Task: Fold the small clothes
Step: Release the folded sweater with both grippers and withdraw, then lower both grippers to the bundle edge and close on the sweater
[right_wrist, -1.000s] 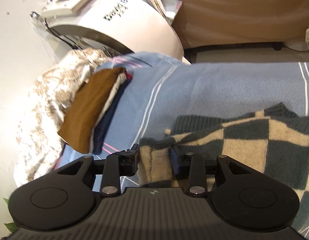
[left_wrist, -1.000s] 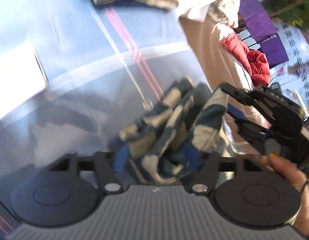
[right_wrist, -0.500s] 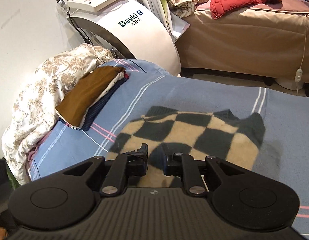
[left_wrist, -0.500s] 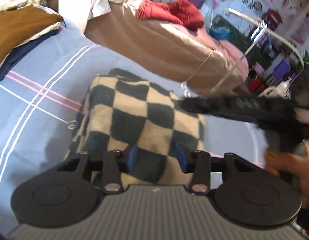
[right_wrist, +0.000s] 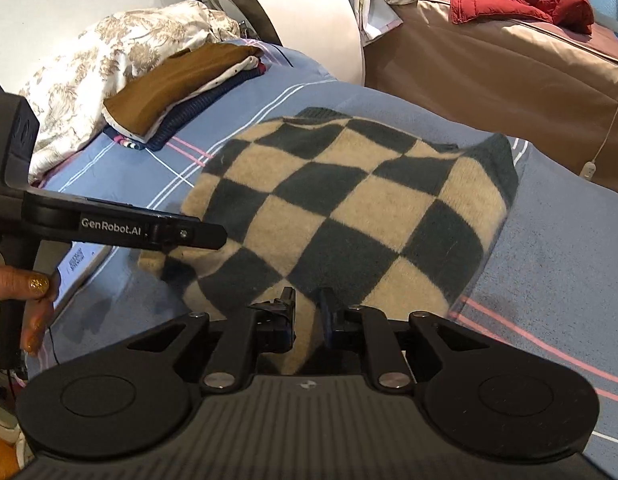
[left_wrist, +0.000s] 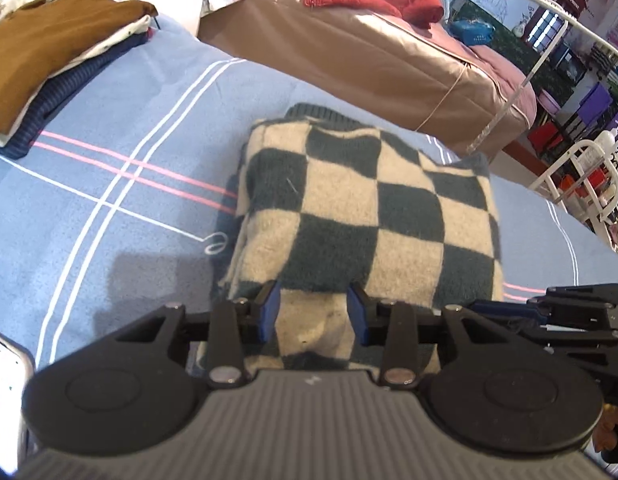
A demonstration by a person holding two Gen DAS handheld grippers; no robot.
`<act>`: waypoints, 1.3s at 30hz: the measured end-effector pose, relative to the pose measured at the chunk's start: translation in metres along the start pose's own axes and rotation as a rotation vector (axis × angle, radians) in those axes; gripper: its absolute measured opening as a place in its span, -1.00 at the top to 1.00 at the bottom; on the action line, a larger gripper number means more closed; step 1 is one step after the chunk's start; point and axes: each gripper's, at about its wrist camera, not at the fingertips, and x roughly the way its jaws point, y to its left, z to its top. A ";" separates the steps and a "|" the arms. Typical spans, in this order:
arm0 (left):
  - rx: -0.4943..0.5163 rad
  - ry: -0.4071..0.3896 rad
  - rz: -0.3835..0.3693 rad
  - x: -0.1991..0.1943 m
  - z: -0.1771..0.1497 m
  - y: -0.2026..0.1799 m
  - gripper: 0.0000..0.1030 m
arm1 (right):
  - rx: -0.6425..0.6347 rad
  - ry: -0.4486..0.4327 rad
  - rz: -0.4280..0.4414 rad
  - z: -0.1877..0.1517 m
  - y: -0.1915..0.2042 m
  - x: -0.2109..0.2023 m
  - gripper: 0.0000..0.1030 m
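1. The checked sweater [left_wrist: 361, 216] lies folded on the blue striped bed [left_wrist: 121, 128], near the stack of folded clothes [left_wrist: 49, 68].
2. Left tongs [left_wrist: 313, 309] and right tongs [right_wrist: 307, 307] are both closing on its near edge — knit bunched between the pads.
3. It looks thick, soft and light, likely floppy — best gripped at edges or corners, through all layers.

Bright sunlit fisheye views (edges bowed, corners dark), soft shadows.
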 end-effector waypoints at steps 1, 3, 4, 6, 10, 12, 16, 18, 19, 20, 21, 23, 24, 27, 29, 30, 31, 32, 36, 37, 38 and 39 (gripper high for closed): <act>0.002 0.004 0.004 0.002 0.000 0.000 0.31 | 0.010 0.004 0.001 -0.002 -0.003 0.001 0.65; 0.023 0.011 0.009 0.006 -0.001 -0.001 0.31 | 0.022 0.013 0.000 -0.004 -0.008 0.003 0.72; 0.028 0.014 0.012 0.007 -0.002 -0.001 0.31 | 0.023 0.014 0.000 -0.006 -0.010 0.004 0.73; 0.035 0.018 0.016 0.010 -0.002 -0.002 0.31 | 0.028 0.017 0.001 -0.008 -0.011 0.006 0.73; 0.056 0.018 0.030 0.012 -0.003 -0.005 0.31 | 0.009 0.025 -0.010 -0.009 -0.008 0.010 0.73; 0.059 0.020 0.029 0.012 -0.002 -0.006 0.23 | 0.012 0.027 -0.009 -0.010 -0.008 0.011 0.72; 0.057 -0.001 -0.012 0.000 -0.001 -0.012 -0.20 | 0.099 0.004 0.059 -0.009 -0.016 0.003 0.15; 0.056 -0.033 -0.023 -0.010 -0.002 -0.016 -0.48 | 0.111 -0.016 0.067 -0.008 -0.017 -0.005 -0.51; 0.054 -0.053 -0.026 -0.017 -0.003 -0.018 -0.66 | 0.116 -0.030 0.073 -0.009 -0.016 -0.010 -0.73; 0.052 -0.077 -0.025 -0.025 -0.004 -0.019 -0.76 | 0.128 -0.042 0.078 -0.009 -0.016 -0.014 -1.00; 0.051 -0.106 -0.021 -0.033 -0.005 -0.020 -0.94 | 0.143 -0.057 0.075 -0.010 -0.018 -0.019 -1.00; 0.049 -0.159 -0.033 -0.049 -0.008 -0.016 -0.99 | 0.164 -0.085 0.069 -0.011 -0.022 -0.029 -1.00; 0.045 -0.169 -0.054 -0.055 -0.009 -0.011 -0.99 | 0.181 -0.091 0.069 -0.011 -0.026 -0.033 -1.00; 0.023 -0.132 -0.125 -0.059 -0.015 0.009 -0.99 | 0.262 -0.104 0.083 -0.016 -0.043 -0.040 -1.00; 0.012 -0.107 -0.119 -0.056 -0.020 0.021 -0.99 | 0.313 -0.102 0.101 -0.022 -0.055 -0.040 -1.00; -0.001 -0.099 -0.113 -0.053 -0.024 0.027 -0.99 | 0.343 -0.101 0.103 -0.025 -0.061 -0.039 -1.00; -0.027 -0.093 -0.107 -0.051 -0.027 0.033 -0.99 | 0.370 -0.104 0.105 -0.028 -0.067 -0.039 -1.00; -0.063 -0.090 -0.108 -0.048 -0.032 0.039 -0.99 | 0.402 -0.110 0.109 -0.031 -0.072 -0.038 -1.00; -0.160 -0.038 -0.143 -0.034 -0.050 0.054 -0.98 | 0.557 -0.138 0.149 -0.047 -0.094 -0.037 -1.00; -0.185 -0.031 -0.162 -0.029 -0.054 0.057 -0.98 | 0.587 -0.143 0.166 -0.051 -0.097 -0.035 -1.00; -0.217 -0.027 -0.187 -0.025 -0.058 0.060 -0.97 | 0.617 -0.145 0.183 -0.055 -0.100 -0.033 -1.00; -0.252 -0.025 -0.208 -0.020 -0.061 0.063 -0.97 | 0.649 -0.147 0.203 -0.059 -0.102 -0.030 -1.00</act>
